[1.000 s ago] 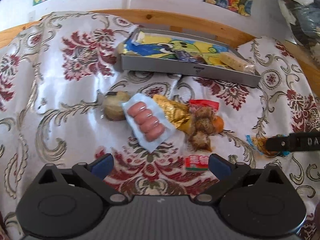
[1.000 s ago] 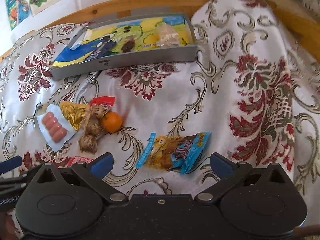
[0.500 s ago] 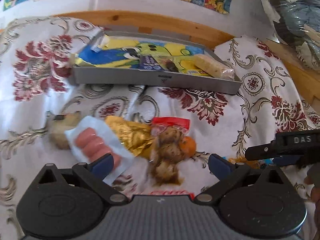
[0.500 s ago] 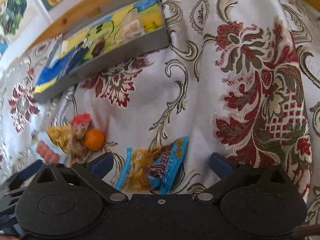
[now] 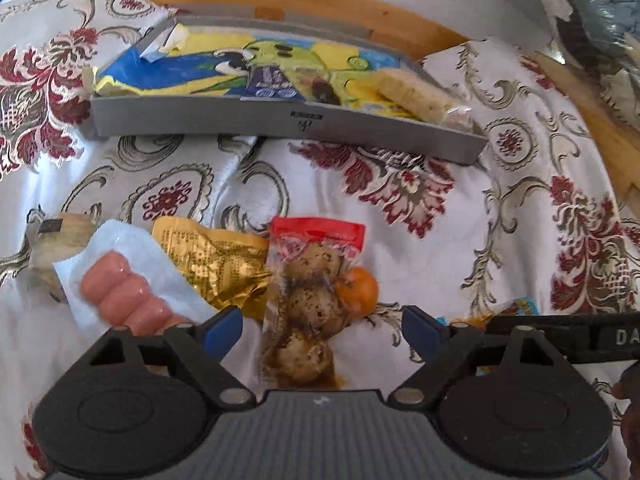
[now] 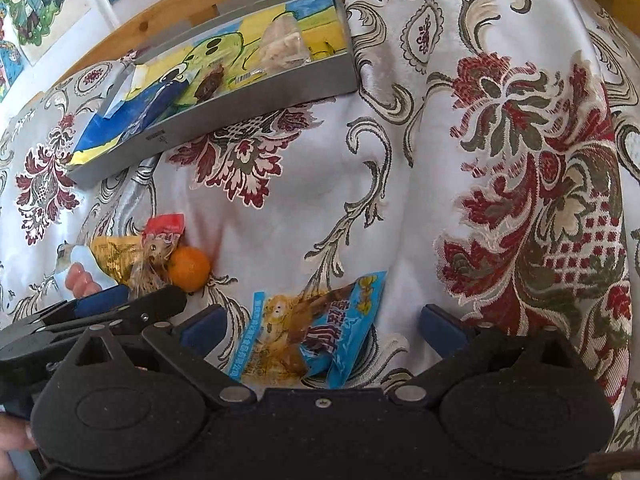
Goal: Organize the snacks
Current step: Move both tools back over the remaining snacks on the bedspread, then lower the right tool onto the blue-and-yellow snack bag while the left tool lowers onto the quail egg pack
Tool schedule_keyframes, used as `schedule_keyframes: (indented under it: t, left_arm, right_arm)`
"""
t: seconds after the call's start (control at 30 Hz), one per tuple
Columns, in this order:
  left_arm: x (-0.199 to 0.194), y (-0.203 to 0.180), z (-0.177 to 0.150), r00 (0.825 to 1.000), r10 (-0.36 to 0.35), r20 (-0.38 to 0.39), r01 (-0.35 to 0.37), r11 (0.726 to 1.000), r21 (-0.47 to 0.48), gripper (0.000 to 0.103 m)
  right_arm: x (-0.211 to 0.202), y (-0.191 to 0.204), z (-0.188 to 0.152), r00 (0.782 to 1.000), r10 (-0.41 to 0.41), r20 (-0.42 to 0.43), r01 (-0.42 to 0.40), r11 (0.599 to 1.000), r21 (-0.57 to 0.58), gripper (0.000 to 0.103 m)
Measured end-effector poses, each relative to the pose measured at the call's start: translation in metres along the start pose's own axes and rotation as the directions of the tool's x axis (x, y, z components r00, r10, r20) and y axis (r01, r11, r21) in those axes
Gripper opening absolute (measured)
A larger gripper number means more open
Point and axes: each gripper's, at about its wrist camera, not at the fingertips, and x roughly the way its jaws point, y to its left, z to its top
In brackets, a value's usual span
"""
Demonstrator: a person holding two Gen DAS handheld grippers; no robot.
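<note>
1. Left wrist view: sorting was at the pick-up step, as far as one could judge. The left gripper [image 5: 322, 326] hung low over a cluster of loose snacks on the flowered cloth [image 5: 400, 240], its fingers spread wide and holding nothing. Between the blue pads [image 5: 222, 328] lay a clear pack of brown eggs [image 5: 308, 304] with a red top, touching a small orange [image 5: 358, 290] on its right. A gold packet [image 5: 218, 264] and a sausage pack [image 5: 128, 284] lay to the left, overlapping each other, with a pale round snack [image 5: 60, 236] beyond them at the far left. The grey tray [image 5: 280, 120] sat at the far side, already holding a dark blue packet [image 5: 272, 80] and a pale bar in clear wrap [image 5: 412, 94].

2. The next move probably called for lowering the left gripper around the egg pack and closing without catching the orange or the gold packet.

3. Right wrist view: the right gripper [image 6: 322, 326] was also spread wide and empty, poised over a blue and orange snack bag [image 6: 316, 328] lying flat between its pads, well apart from the tray [image 6: 256, 96] at the far left. The left gripper's finger [image 6: 120, 308] showed at the near left, beside the orange [image 6: 189, 268].

4. Closing on the flat bag would likely need the fingers pressed down to the cloth so that an edge was pinched.
</note>
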Motion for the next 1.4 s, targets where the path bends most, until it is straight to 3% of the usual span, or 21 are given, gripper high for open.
schedule_keyframes:
  t: [0.1, 0.27, 0.57, 0.83, 0.97, 1.2, 1.4]
  left_arm:
    - [0.003, 0.003, -0.001, 1.000, 0.006, -0.022, -0.006, 1.000, -0.018, 0.081]
    - [0.004, 0.006, -0.003, 0.999, 0.026, -0.044, -0.027, 0.999, -0.022, 0.058]
    - [-0.007, 0.004, -0.007, 0.999, 0.020, -0.036, -0.021, 1.000, -0.010, 0.049]
    - [-0.027, 0.016, -0.018, 1.000, 0.000, -0.005, 0.000, 0.994, -0.109, 0.049]
    - [-0.026, 0.016, -0.020, 1.000, 0.001, 0.002, -0.001, 0.993, -0.114, 0.049]
    - [-0.017, 0.010, -0.017, 1.000, 0.009, -0.017, -0.011, 0.998, -0.069, 0.054]
    - [-0.011, 0.014, -0.022, 1.000, -0.017, -0.014, 0.016, 0.994, -0.112, 0.065]
  right_arm:
    - [0.000, 0.002, 0.000, 1.000, -0.008, 0.000, 0.008, 1.000, -0.012, 0.102]
    - [0.002, 0.009, -0.003, 0.999, -0.039, 0.005, 0.039, 0.997, -0.062, 0.102]
    - [0.007, 0.036, -0.016, 0.994, -0.107, 0.036, 0.113, 0.957, -0.267, 0.102]
    - [0.014, 0.054, -0.027, 0.991, -0.121, 0.049, 0.130, 0.915, -0.383, 0.102]
    - [0.020, 0.058, -0.030, 0.989, -0.137, 0.056, 0.148, 0.901, -0.407, 0.102]
    - [0.027, 0.045, -0.027, 0.990, -0.140, 0.028, 0.142, 0.936, -0.321, 0.102]
    - [0.025, 0.044, -0.028, 0.989, -0.147, 0.034, 0.150, 0.943, -0.297, 0.097]
